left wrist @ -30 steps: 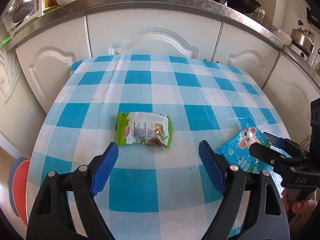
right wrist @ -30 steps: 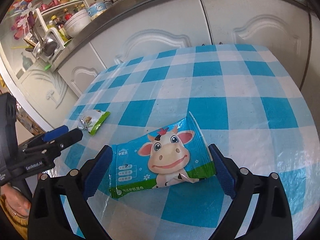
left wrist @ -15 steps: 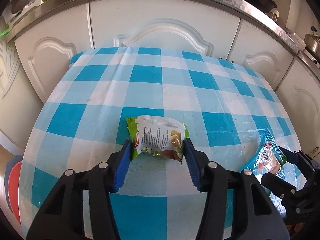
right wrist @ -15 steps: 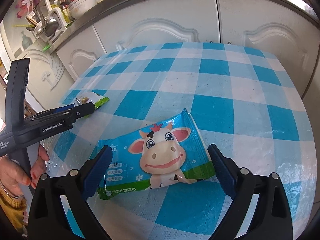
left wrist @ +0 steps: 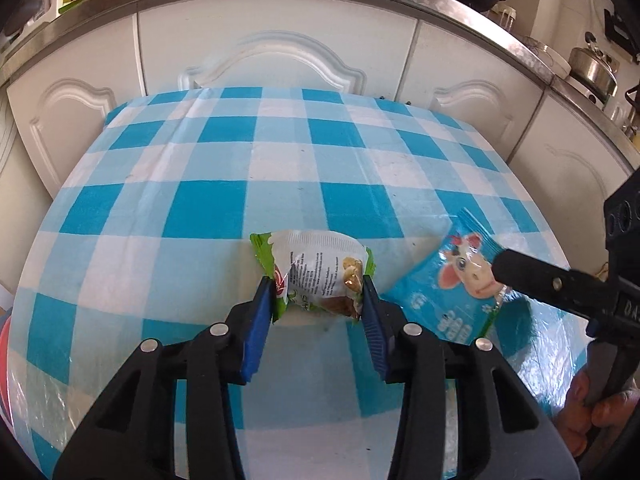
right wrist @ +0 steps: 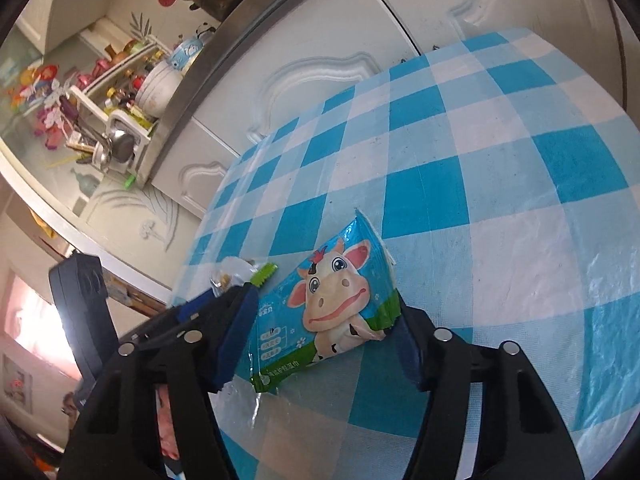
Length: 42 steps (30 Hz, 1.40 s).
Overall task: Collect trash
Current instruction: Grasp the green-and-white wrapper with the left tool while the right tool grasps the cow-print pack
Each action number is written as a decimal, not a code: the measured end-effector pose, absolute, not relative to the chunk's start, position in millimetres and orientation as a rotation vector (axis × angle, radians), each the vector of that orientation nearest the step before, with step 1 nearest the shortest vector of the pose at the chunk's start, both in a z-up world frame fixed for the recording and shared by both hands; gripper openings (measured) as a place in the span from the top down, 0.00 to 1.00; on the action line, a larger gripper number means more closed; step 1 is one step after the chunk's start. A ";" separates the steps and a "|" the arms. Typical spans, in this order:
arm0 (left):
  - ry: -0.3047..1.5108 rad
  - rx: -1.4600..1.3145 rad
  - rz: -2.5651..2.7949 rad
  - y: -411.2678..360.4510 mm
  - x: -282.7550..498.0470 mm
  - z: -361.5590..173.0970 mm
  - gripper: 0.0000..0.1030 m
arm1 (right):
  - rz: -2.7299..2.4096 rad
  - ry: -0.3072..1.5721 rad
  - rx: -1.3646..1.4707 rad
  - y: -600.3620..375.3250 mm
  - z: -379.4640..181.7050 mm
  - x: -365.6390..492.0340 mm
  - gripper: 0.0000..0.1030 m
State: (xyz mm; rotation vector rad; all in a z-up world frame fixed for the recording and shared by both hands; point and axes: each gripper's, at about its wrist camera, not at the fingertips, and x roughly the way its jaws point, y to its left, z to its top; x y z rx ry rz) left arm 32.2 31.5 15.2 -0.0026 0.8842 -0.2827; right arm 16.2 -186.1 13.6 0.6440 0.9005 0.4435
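The bench (left wrist: 280, 184) wears shiny checked plastic. The snack bag (left wrist: 316, 268) and cow wipes pack (right wrist: 336, 304) are crinkly, glossy plastic.

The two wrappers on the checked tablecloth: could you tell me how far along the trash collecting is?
Nothing is collected yet: both pieces lie on the checked tablecloth. In hand: the left gripper is closing on the green-and-white snack wrapper, pads at its ends; the right gripper is closing around the blue cow-print packet, pads at its edges. Left: lifting both and carrying them off; no bin is in view.
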 end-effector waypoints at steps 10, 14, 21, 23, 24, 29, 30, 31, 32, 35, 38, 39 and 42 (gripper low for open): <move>0.881 -0.010 -0.290 24.6 13.6 12.9 0.58 | 0.675 0.744 0.959 -203.1 12.7 17.0 0.47; 0.874 -0.017 -0.287 25.6 9.4 12.2 0.58 | 0.734 0.723 0.958 -197.4 16.5 18.9 0.47; 0.874 -0.033 -0.287 28.8 8.0 12.4 0.58 | 0.794 0.719 0.897 -188.2 25.4 19.3 0.45; 0.874 -0.032 -0.287 28.8 7.8 12.4 0.58 | 0.802 0.724 0.893 -186.4 25.0 18.3 0.45; 0.874 -0.032 -0.287 28.9 7.7 12.3 0.58 | 0.813 0.722 0.895 -186.4 24.8 17.7 0.43; 0.874 -0.034 -0.286 30.1 7.2 12.4 0.59 | 0.843 0.719 0.874 -183.6 26.9 17.1 0.38; 0.874 -0.035 -0.287 30.5 6.8 12.4 0.59 | 0.852 0.718 0.872 -183.1 27.4 17.0 0.36; 0.874 -0.036 -0.287 30.9 6.5 12.4 0.59 | 0.863 0.716 0.873 -183.4 27.2 16.6 0.35; 0.874 -0.034 -0.288 31.3 5.7 12.3 0.59 | 0.872 0.714 0.871 -182.9 27.9 16.1 0.29; 0.875 -0.032 -0.298 32.6 1.9 12.1 0.59 | 0.809 0.732 0.734 -172.9 37.1 12.6 0.24; 0.875 -0.023 -0.311 32.8 -3.2 11.9 0.59 | 0.668 0.816 0.439 -145.5 43.4 10.0 0.31; 0.876 -0.023 -0.315 33.1 -4.4 11.9 0.59 | 0.620 0.840 0.364 -137.6 41.9 9.7 0.44; 0.875 -0.025 -0.315 33.9 -5.9 11.7 0.59 | 0.575 0.881 0.295 -129.2 37.3 11.1 0.67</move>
